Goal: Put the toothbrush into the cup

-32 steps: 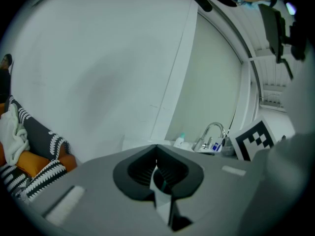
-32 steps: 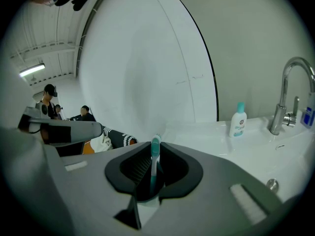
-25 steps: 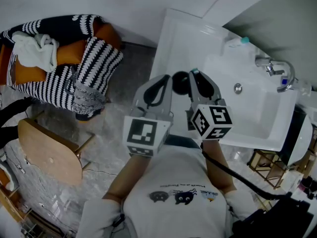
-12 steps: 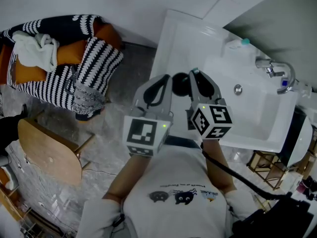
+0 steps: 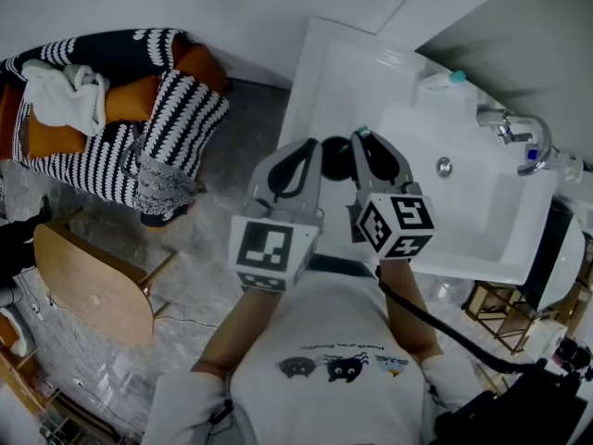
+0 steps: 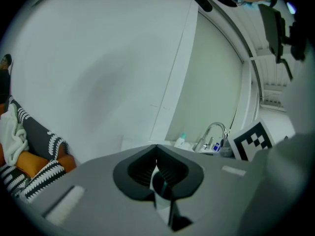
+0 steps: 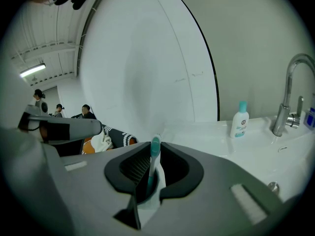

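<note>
Right gripper (image 7: 155, 142) clamps the toothbrush (image 7: 153, 163) — left gripper (image 6: 156, 149) has jaws together (empty). Both sit at the sink's (image 5: 324, 72) near edge beside a dark cup (image 5: 336, 146) — bare counter beyond.

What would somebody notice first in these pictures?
Two grey grippers with black-and-white marker cubes, side by side over the edge of the white sink counter. The right gripper pinches a teal-and-white toothbrush; the left gripper holds a dark cup next to it. Far left lie striped cushions.

Head view looks steeply down — all three views share the faucet (image 7: 283, 107).
</note>
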The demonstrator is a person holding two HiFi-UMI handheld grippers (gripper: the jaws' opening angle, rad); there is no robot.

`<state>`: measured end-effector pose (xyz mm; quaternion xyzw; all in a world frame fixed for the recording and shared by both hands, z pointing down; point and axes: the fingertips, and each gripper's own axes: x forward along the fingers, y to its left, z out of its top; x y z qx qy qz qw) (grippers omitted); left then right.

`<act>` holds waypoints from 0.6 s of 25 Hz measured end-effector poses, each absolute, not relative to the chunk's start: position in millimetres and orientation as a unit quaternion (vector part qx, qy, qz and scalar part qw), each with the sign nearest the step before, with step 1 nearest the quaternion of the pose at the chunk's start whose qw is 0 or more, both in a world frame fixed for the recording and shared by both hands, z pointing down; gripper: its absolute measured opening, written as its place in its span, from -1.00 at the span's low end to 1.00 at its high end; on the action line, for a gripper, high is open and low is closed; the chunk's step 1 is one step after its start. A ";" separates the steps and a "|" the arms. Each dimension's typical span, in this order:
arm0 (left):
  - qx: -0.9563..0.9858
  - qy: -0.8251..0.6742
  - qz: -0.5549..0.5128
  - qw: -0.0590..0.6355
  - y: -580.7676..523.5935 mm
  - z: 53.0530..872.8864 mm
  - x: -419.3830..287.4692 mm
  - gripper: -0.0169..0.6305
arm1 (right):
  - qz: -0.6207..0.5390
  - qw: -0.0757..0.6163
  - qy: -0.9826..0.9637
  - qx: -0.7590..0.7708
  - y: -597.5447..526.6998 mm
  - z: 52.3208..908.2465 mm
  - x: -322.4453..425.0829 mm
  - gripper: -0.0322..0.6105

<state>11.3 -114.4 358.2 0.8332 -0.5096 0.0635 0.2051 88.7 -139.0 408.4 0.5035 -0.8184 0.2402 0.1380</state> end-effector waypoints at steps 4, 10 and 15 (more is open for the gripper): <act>0.834 -0.508 0.063 0.205 -113.0 356.5 11.7 -0.95 | 0.241 0.137 -0.820 0.502 -138.1 406.2 87.8 -0.66; 0.835 -0.507 0.064 0.204 -113.8 357.2 14.3 -0.95 | 0.240 0.134 -0.818 0.505 -139.5 405.9 92.5 -0.59; 0.836 -0.507 0.063 0.200 -110.6 351.8 13.9 -0.95 | 0.231 0.117 -0.815 0.519 -138.0 393.5 98.8 -0.59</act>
